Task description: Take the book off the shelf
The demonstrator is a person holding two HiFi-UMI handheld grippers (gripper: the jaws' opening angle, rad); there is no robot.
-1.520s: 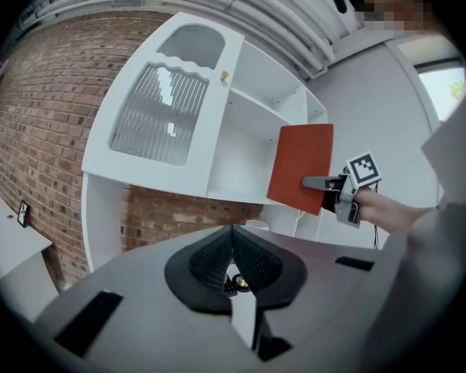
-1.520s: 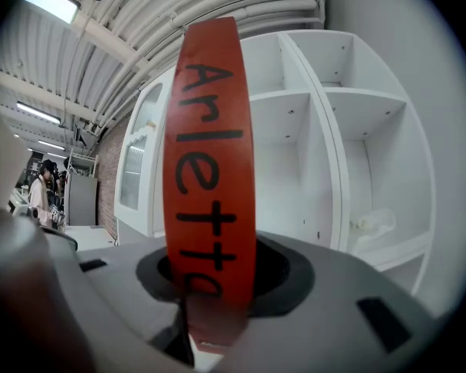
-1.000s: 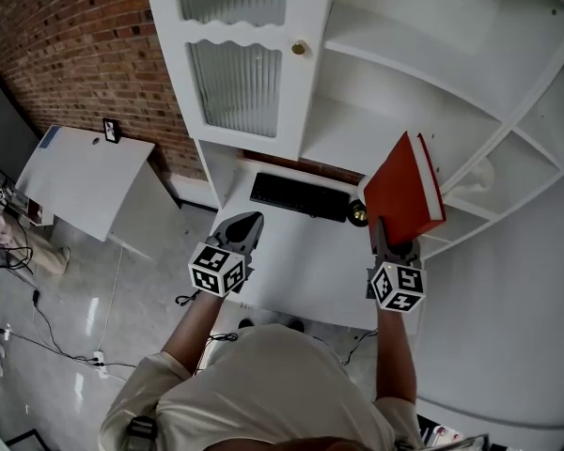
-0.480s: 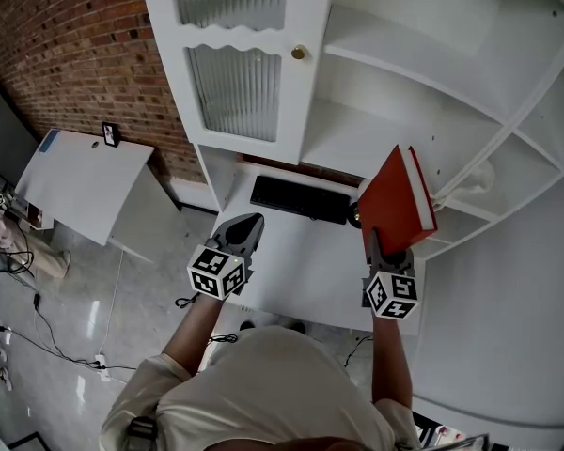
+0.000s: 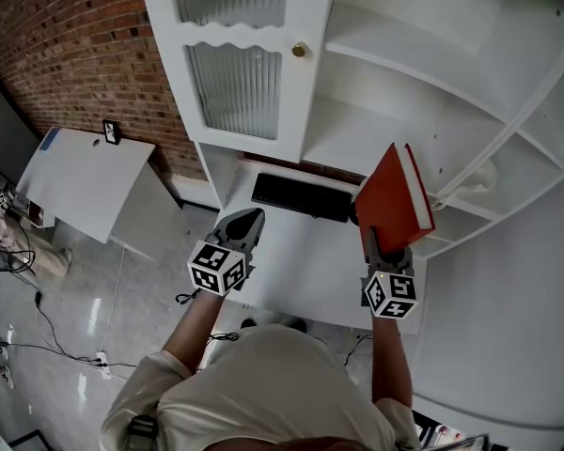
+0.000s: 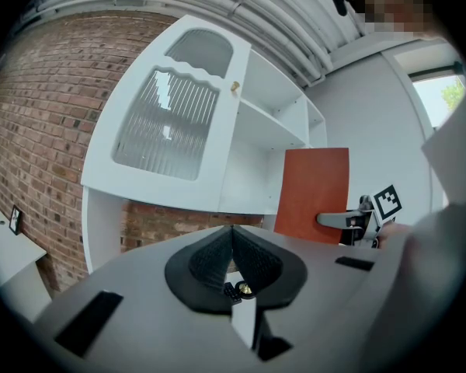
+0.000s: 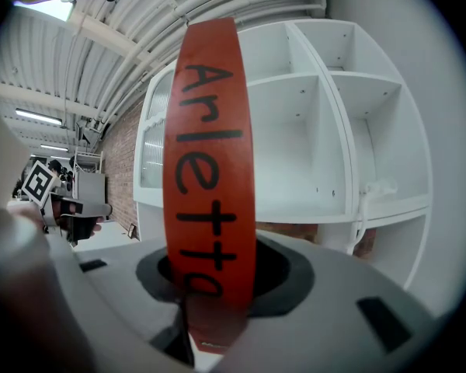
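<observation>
Step in hand: carrying off red book point(image 5: 392, 205), pinched across covers at lower end by right gripper point(image 5: 383, 244). Already clear of shelf point(image 5: 395, 73), at 3 o'clock from head-view centre, above desk point(image 5: 301, 252). Left gripper point(image 5: 247, 222) pressed together, empty, at 9 o'clock of book.

Next, likely: draw back, keep pinch firm against tipping.

Around: white desk, black keyboard point(image 5: 299, 196) at 12 o'clock; brick wall point(image 5: 66, 45) at 10 o'clock; pale floor point(image 5: 85, 318) at 8 o'clock.
</observation>
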